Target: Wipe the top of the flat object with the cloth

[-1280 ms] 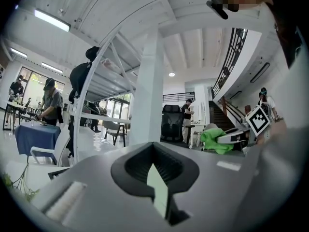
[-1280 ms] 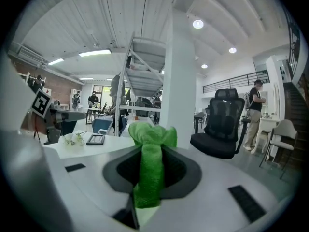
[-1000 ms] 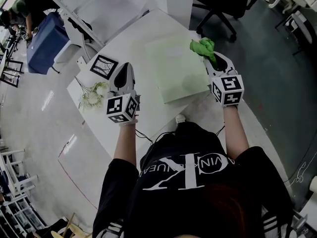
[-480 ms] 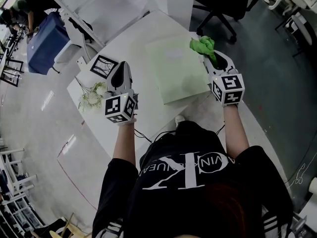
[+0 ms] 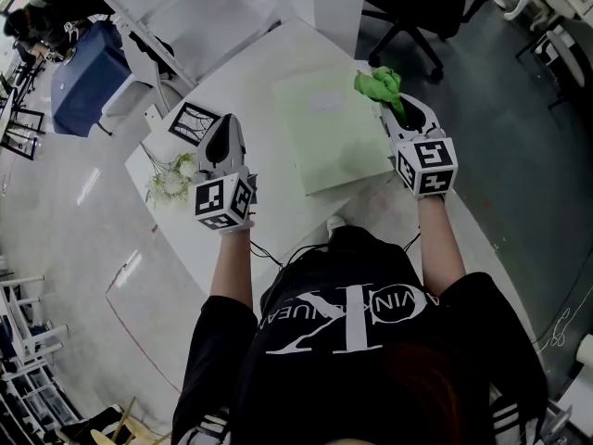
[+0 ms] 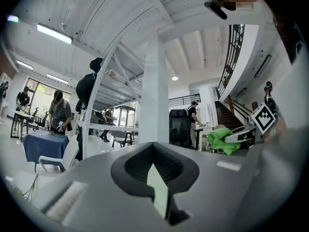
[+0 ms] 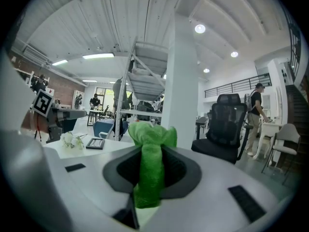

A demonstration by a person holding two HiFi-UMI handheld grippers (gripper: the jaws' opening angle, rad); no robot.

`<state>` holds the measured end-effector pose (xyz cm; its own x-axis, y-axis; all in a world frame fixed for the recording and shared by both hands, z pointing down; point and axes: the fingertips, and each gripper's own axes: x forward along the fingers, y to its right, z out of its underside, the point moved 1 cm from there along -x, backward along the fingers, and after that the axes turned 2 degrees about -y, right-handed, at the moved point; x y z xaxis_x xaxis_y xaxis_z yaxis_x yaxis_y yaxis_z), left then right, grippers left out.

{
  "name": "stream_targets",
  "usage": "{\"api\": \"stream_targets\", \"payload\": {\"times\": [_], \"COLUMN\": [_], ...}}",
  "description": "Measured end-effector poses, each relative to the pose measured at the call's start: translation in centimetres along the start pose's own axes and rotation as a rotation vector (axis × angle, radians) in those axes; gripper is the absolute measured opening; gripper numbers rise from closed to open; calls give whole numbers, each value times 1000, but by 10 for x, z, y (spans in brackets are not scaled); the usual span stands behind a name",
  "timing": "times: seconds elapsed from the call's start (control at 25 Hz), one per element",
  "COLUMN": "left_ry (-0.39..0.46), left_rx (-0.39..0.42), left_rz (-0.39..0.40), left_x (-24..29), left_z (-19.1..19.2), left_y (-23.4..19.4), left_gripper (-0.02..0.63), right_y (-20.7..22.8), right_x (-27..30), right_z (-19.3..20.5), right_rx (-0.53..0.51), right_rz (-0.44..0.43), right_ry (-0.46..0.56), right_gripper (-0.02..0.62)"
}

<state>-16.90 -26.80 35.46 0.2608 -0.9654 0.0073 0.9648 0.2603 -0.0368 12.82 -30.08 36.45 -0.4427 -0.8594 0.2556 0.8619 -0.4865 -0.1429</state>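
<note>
So the pale green board (image 5: 334,128) lies flat on the white table (image 5: 250,72), and everything else sits around it. The cloth (image 5: 380,85) is bright green, bunched up, right at the board's far right corner. The right gripper (image 5: 393,109) has it: in the right gripper view the jaws are clamped on a rolled strip of the cloth, with a wad of it poking out past the tips. That gripper runs along the board's right edge, pointing away from the person. I can't tell if the cloth actually touches the board or just hangs above that corner

The left gripper (image 5: 225,124) is off to the board's left, well apart from it and over bare table. Its jaws are pressed together with nothing between them

Further left of the board than that gripper there's a small black frame (image 5: 194,123) lying flat, and a bunch of white flowers (image 5: 171,179) nearer the person. Beyond the board's far right side a black chair (image 5: 408,7) stands on the floor
</note>
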Motion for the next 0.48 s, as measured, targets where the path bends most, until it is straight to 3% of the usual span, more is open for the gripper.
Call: {"api": "stream_targets", "payload": {"times": [0.48], "left_ry": [-1], "left_rx": [5], "left_rz": [-11], "left_x": [0], "left_z": [-1], "left_y": [0], "left_gripper": [11], "right_y": [1], "right_x": [-1], "right_z": [3], "right_rx": [5], "right_rz": [-6], "right_ry": [-4], "right_gripper": [77]}}
